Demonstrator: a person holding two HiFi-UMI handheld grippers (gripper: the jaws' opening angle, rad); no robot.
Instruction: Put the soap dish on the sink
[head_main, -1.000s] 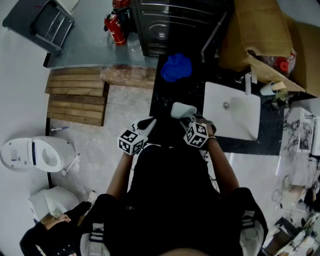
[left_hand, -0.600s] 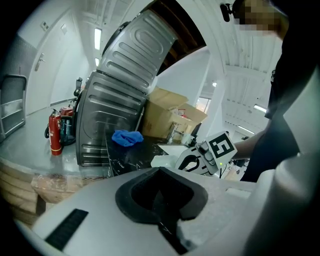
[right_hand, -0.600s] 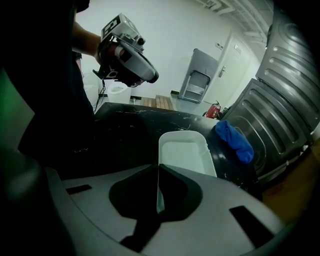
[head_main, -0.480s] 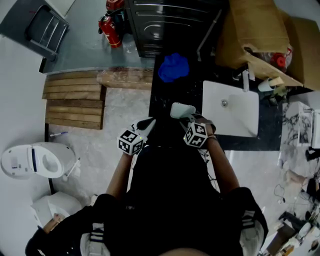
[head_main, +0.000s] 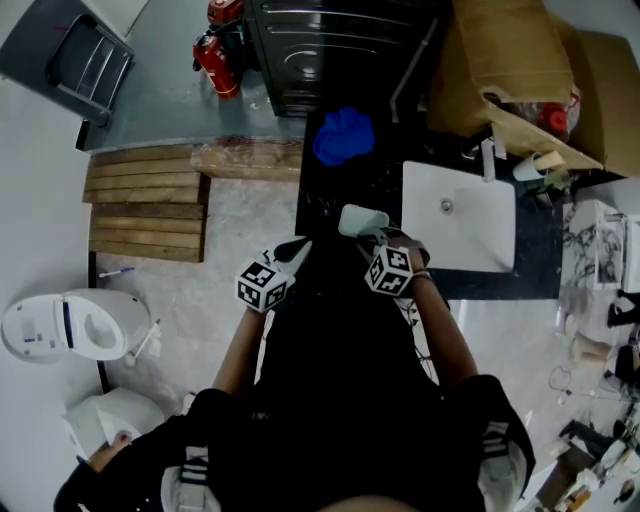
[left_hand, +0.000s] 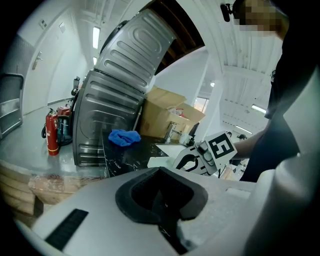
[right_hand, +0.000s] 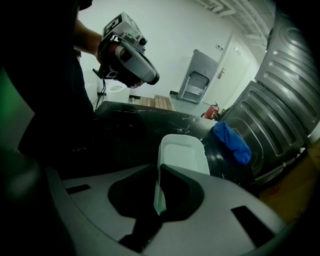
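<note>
On the right gripper (right_hand: 157, 194) the jaws pinch the soap dish (right_hand: 183, 156) wall. The dish is mid-frame over the counter (head_main: 338, 190), left of the sink (head_main: 472, 238). The left gripper (left_hand: 161, 201) jaws are pressed together, empty. We should carry the dish level, rightward, onto the sink rim.

Person (head_main: 95, 478) at lower left shifted lower; whole head view drifted slightly.

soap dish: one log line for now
right gripper: shut on soap dish | left gripper: shut, empty | soap dish: over black counter, beside sink, not placed
</note>
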